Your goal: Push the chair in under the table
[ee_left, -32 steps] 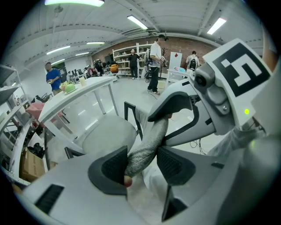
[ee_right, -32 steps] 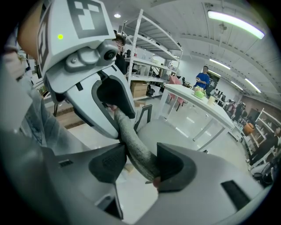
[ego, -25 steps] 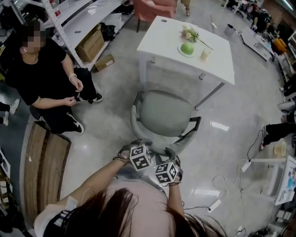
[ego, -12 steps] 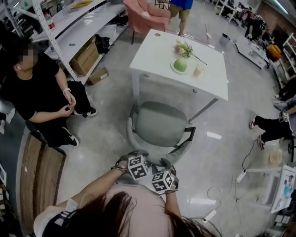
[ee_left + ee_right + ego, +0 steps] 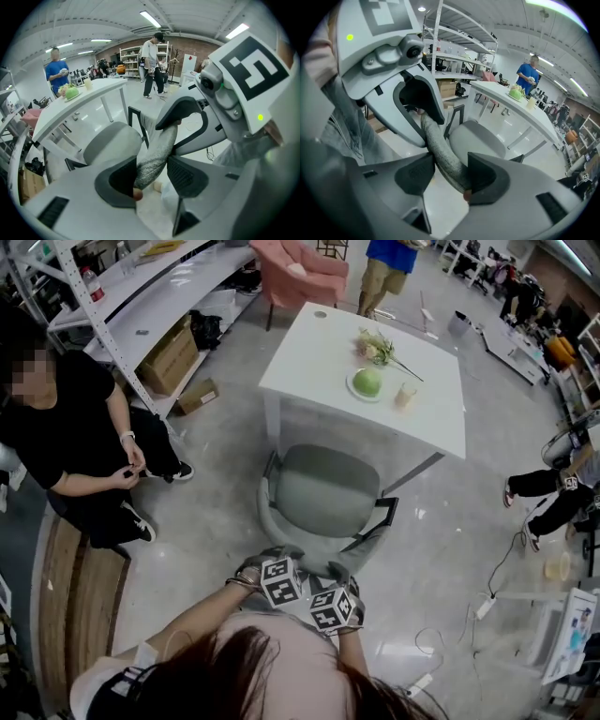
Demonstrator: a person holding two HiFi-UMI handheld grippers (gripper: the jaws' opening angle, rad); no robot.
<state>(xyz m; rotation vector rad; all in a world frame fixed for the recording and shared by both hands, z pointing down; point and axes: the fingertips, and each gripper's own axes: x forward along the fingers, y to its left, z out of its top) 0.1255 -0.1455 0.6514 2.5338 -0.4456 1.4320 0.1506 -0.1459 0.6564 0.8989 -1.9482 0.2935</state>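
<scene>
The white worktop (image 5: 319, 343) stands on a glossy grey floor (image 5: 216, 456) and is the biggest thing here. Its near edge faces the person working. The grey chair (image 5: 328, 493) sits square to that edge, seat towards the worktop and back towards the person. The front of the seat is just at the worktop's edge, so I'd say most of the chair is not yet underneath. It looks lined up with the gap between the worktop legs, which should let a straight push carry it in.

The person leans over the chair's back with both tools side by side on the curved backrest rim (image 5: 157, 145). The left hand-held gripper (image 5: 278, 568) has its jaws closed across the rim, with the padded tube lying slantwise between the two pads. The right hand-held gripper (image 5: 333, 594) clamps the same rim just beside it in the same way. Two grips close together near the middle of the back should keep the chair from swinging as it goes forward.

On the worktop's far part sit a plate (image 5: 352, 387) with a green fruit (image 5: 367, 381), some flowers (image 5: 375, 345) and a small cup (image 5: 404, 396). A jolt against the legs could upset these.
</scene>
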